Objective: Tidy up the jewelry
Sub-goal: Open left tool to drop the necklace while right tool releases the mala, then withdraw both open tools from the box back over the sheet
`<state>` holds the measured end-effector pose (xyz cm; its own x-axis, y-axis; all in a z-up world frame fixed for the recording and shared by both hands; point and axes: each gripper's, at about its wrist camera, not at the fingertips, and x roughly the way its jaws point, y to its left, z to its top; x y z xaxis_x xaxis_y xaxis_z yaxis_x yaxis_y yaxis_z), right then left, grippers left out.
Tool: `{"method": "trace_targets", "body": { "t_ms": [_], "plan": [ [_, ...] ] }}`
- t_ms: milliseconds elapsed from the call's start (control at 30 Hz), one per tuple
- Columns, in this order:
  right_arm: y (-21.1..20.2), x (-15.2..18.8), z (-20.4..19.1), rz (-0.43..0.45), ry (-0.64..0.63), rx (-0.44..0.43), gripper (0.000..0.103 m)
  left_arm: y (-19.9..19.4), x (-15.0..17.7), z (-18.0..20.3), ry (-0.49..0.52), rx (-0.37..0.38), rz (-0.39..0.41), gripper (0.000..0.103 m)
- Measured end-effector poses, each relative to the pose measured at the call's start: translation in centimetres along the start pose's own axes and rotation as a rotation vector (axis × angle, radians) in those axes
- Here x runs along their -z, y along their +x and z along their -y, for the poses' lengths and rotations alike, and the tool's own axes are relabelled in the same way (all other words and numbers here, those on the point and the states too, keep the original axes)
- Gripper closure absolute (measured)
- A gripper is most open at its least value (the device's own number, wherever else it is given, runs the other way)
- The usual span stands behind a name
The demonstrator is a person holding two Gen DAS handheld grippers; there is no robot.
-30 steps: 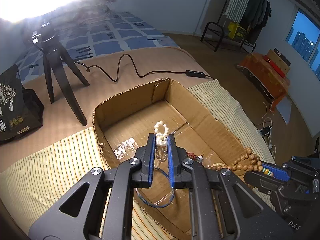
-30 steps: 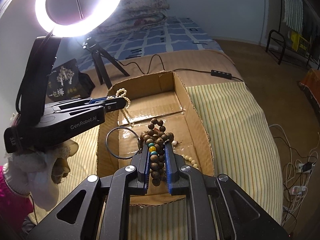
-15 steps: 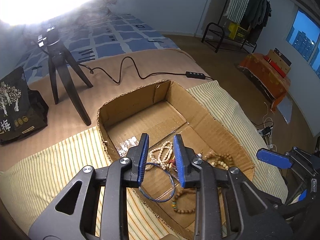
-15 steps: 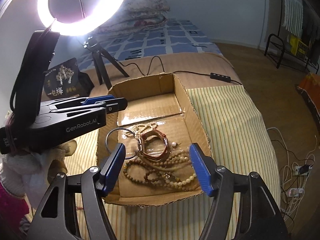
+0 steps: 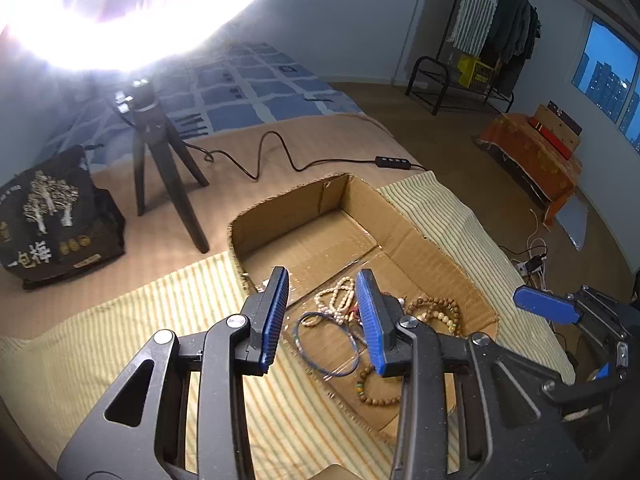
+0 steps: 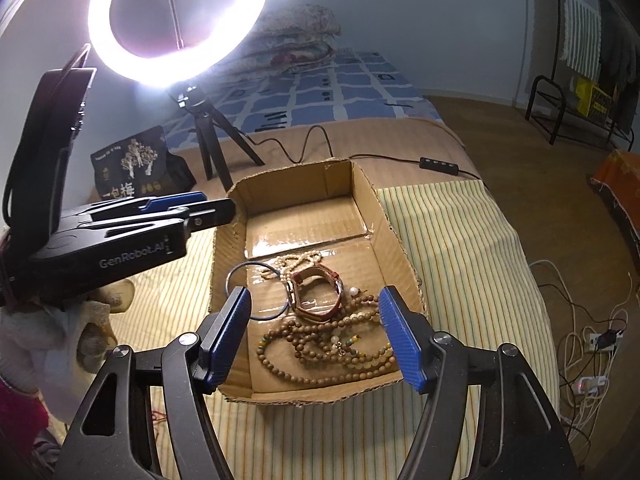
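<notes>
Broadly, the bed with its yellow-striped cloth point(image 6: 460, 248) carries everything, and on the cloth sits the open brown cardboard box point(image 6: 362, 190), its taped floor bare at the far end. All the jewelry visible lies on the near half of that floor. Largest of it is the long strand of brown wooden beads point(image 6: 320, 356), coiled loosely along the near wall with a few green and pale beads mixed in. Just beyond it lies the reddish-brown leather strap point(image 6: 316, 308), curled into a loop, and beside that the thin dark-blue bangle point(image 5: 326, 344), lying partly over the box's left wall. Farther in is the small string of cream pearl beads point(image 5: 334, 300), touching the strap.

Above the box's near left corner hovers the left hand-held gripper point(image 5: 322, 320), jaws apart and empty. Its partner, the right hand-held gripper point(image 6: 316, 338), hangs over the near wall with jaws spread wide, also holding nothing.

Judging by this, the dropping-in step looks finished for these pieces. The next move likely calls for looking for any piece outside the box, or for separating the overlapping strands, which would need a narrow pinch on one strand without snagging its neighbours
</notes>
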<state>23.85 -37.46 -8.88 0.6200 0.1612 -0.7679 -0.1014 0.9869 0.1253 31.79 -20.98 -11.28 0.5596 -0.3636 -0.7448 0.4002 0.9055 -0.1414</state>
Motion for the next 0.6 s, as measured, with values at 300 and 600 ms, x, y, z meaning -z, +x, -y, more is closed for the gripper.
{"method": "trace_targets", "body": {
  "t_ms": [300, 600],
  "plan": [
    [-2.3, 0.5, -0.9, 0.068, 0.008, -0.002, 0.037, -4.2, 1.0, -1.3, 0.034, -0.044, 0.038, 0.062],
    [-4.0, 1.9, -2.6, 0.144, 0.006, -0.045, 0.031, -8.5, 3.7, -4.3, 0.025, -0.069, 0.043, 0.044]
  ]
}}
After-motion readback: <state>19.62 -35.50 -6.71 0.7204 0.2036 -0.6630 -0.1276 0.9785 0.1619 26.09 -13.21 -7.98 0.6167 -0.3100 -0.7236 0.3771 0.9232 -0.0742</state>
